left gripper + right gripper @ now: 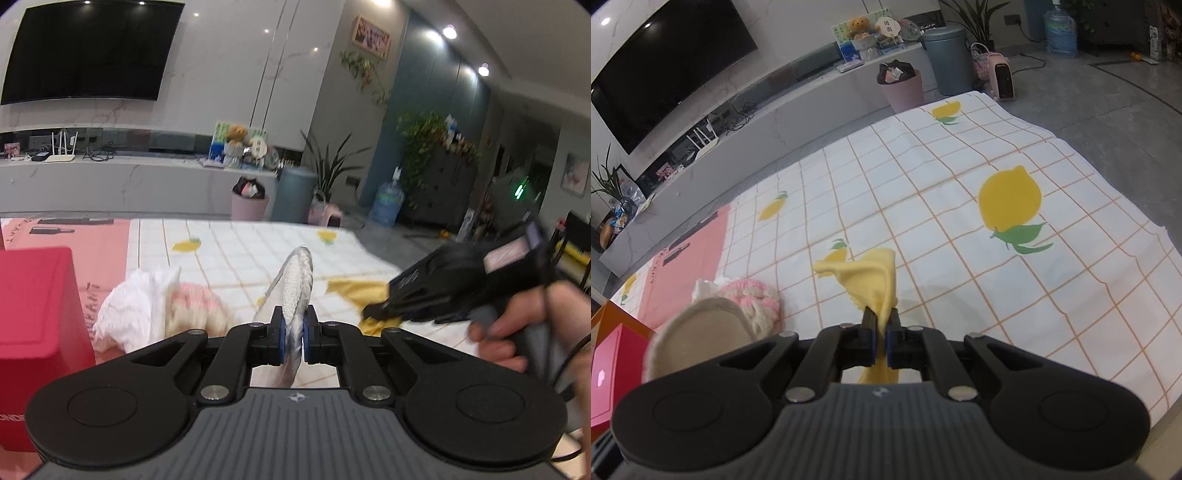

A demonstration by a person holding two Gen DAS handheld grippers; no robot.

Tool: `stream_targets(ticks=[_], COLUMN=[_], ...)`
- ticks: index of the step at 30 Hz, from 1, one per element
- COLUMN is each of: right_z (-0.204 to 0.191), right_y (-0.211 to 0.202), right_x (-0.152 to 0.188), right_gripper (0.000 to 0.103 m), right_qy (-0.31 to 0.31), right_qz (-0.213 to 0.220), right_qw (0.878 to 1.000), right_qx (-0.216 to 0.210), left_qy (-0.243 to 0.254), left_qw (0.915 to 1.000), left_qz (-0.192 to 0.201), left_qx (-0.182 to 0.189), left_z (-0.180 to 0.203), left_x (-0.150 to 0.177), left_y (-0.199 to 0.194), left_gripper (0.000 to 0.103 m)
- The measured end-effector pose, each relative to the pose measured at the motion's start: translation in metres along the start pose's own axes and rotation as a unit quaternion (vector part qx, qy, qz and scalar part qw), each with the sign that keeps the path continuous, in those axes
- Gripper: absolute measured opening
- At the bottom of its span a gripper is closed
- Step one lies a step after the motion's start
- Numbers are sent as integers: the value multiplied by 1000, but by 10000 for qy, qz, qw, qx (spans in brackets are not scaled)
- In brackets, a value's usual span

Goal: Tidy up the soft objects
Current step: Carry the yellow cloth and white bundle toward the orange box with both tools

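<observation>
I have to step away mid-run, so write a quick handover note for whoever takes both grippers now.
Left gripper: shut on a grey-white insole-shaped pad, lifted.
Right gripper: shut on a yellow cloth, lifted off the lemon-print sheet.
Left on the sheet: white cloth and pink-and-cream knitted piece, beside the red box.
Done: two items picked up. Left: place them, then the other two.

My work surface is a table under a white checked cloth [960, 184] printed with lemons; a pink sheet [690, 258] covers its left end. Near that end, on the cloth, lies a crumpled white fabric [129, 310] touching a pink-and-cream knitted piece [759, 301]. A red box [37, 306] stands at the left edge.
</observation>
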State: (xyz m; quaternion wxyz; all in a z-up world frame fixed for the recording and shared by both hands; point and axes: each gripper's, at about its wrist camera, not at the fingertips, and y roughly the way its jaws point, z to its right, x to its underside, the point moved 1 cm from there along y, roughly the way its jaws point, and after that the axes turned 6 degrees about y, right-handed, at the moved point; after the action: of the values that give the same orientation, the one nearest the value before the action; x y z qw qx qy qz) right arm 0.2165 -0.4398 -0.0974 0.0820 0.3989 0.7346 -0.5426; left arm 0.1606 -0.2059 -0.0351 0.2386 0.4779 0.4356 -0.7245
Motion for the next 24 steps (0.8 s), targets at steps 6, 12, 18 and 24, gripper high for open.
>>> stream_targets(ticks=[6,12,18,24], right_z=[-21,-39,-69,-130], right_y=[-16,-41,-51,-83], right_x=[5,18,49,73], right_gripper=[2,2,2,2], right_qy=[-168,-87,-221,-589], right_qz=[261,549,869,1140], right_qw=[9993,9967,9958,9891], right_qx=[-217,-585,-206,-727], left_qy=[30,348,126,336], left_qw=[9995,9965,9936,9899], left_qz=[284,545,809,962], left_qx=[-104,-522,-772,-983], left_z=[-4,-9,-37,-80], left_x=[-21,-45,-66,-78], left_y=[-32,-69,-117,-163], left_gripper=[10,10,10,10])
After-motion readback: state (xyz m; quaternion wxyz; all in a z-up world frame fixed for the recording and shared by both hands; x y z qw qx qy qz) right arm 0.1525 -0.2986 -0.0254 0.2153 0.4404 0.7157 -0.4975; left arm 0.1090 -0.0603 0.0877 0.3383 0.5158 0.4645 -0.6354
